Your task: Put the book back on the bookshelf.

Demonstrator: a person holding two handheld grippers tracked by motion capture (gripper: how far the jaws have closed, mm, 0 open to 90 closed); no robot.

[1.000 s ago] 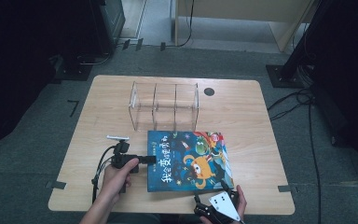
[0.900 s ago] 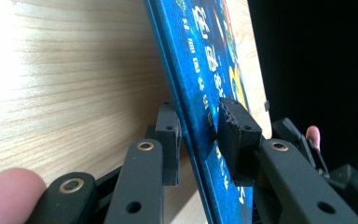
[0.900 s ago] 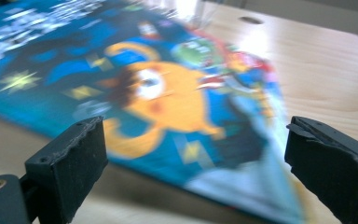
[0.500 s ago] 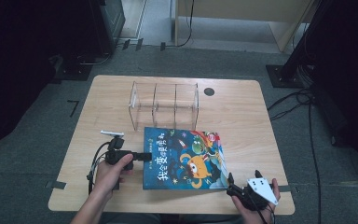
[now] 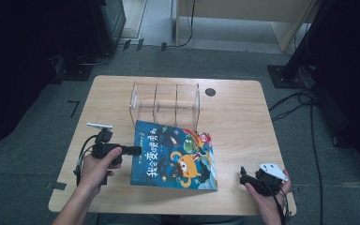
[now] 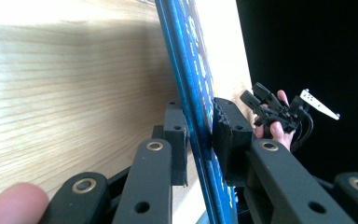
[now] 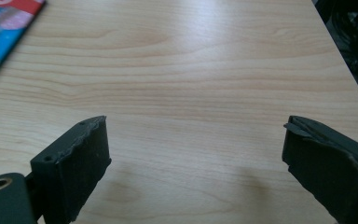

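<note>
In the high view the far side of the blue picture book (image 5: 176, 157) hid the desk (image 5: 234, 117) under it, and the small print on its cover was too fine to read. In the left gripper view the book (image 6: 200, 84) was seen almost edge-on, so its cover was hard to make out, and its lower end was cut off behind the tongs. The left tongs (image 5: 136, 150) gripped the book at its 9 o'clock edge; their jaws had just been closing, and both pads (image 6: 228, 135) pressed on the book with the pages between them. That edge stood raised off the desk while the opposite edge lay low, so the book was tilted. It lay near the middle of the desk, just at 6 o'clock of the clear acrylic rack (image 5: 166, 105). The right tongs (image 5: 245, 177) were at 3 o'clock of the book, near its lower corner and apart from it, at the desk's near edge. In the right gripper view the right tongs (image 7: 193, 161) stood wide open over bare wood, and a corner of the book (image 7: 2, 23) showed at 10 o'clock.
</note>
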